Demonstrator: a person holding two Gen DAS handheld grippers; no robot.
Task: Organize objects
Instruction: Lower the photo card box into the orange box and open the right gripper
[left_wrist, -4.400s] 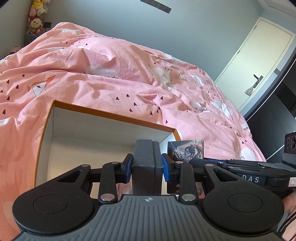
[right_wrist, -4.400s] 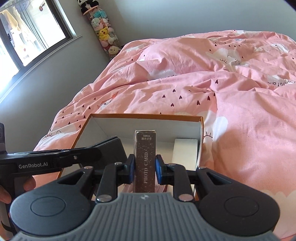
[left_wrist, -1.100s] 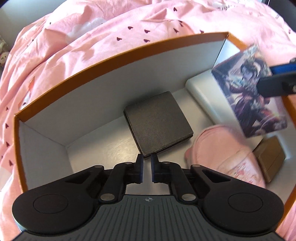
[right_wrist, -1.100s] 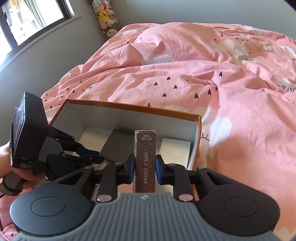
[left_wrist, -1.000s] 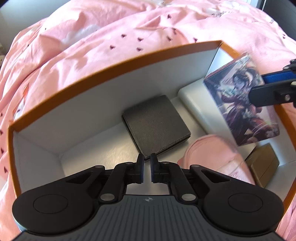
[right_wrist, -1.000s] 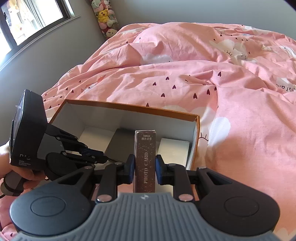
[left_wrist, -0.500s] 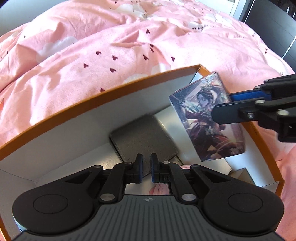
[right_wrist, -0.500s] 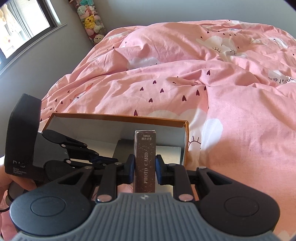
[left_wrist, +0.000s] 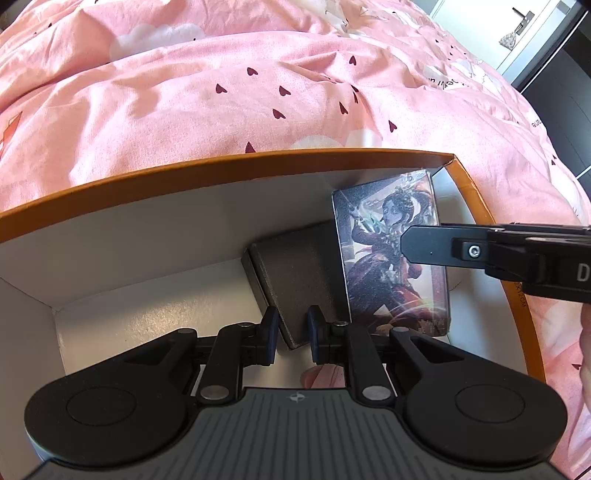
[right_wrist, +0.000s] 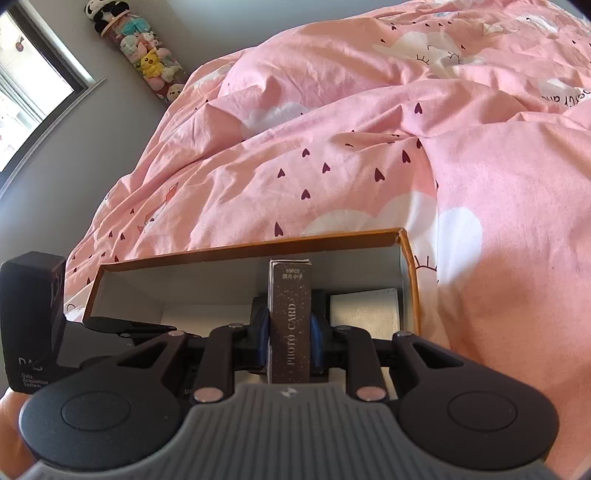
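An orange-rimmed white box sits on the pink bed. A black wallet lies on its floor. My left gripper hangs just above the wallet's near edge, its jaws slightly apart and empty. My right gripper is shut on a photo card box and holds it upright inside the orange box near its right end. The left wrist view shows the card box's illustrated face with the right gripper's finger across it.
The pink duvet surrounds the box. A white flat item lies on the box floor at the right. A pink soft item peeks out below my left fingers. Plush toys stand in the far corner.
My left gripper has opened a little above the wallet. My right gripper has lowered the photo card box deeper into the orange box, toward its right end.
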